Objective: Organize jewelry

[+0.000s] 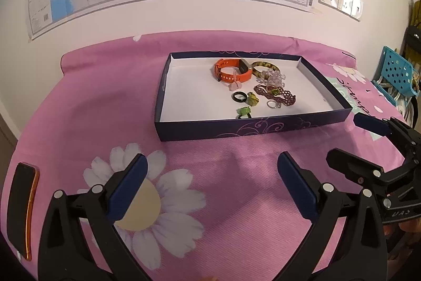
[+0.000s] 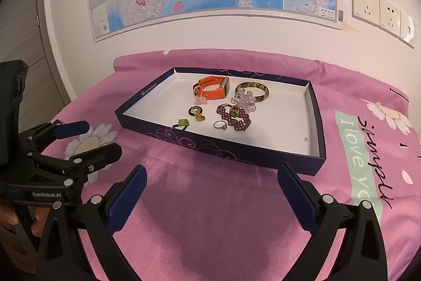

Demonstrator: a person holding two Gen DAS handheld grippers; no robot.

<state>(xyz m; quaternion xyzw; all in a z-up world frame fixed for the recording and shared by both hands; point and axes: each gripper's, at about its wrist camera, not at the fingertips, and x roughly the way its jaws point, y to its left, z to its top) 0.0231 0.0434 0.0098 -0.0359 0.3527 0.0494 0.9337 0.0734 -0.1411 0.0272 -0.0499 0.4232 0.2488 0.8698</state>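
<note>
Left wrist view
Left claw [image 1: 210,170]: blue-padded fingers spread wide, nothing held, hovering over the pink daisy-print cloth [image 1: 79,102] covering the bench.
Right claw [image 1: 350,138]: seen at the right edge, fingers apart, nothing gripped.
Shallow navy cardboard box with white inside [image 1: 263,127]: set beyond the left claw, on the cloth.
Contents: orange-strapped watch [image 1: 231,69], mottled olive bangle [image 1: 264,67], clear bead bracelet [image 1: 273,77], maroon beaded bracelet [image 1: 276,94], black ring [image 1: 239,96], silver ring [image 1: 272,104], green ornament ring [image 1: 243,112]; all grouped toward the box's middle and far side.
Black phone with orange edge [image 1: 22,210]: lying at the far left on the cloth.

Right wrist view
Right claw [image 2: 211,175]: fingers wide apart, empty, just short of the box's near wall [image 2: 223,146].
Left claw [image 2: 89,136]: at left, open, empty; fingertips of a hand [image 2: 36,220] seen on its grip.
Jewelry: all lying inside the box; watch [image 2: 213,90] and bangle [image 2: 252,92] farthest back.
</note>
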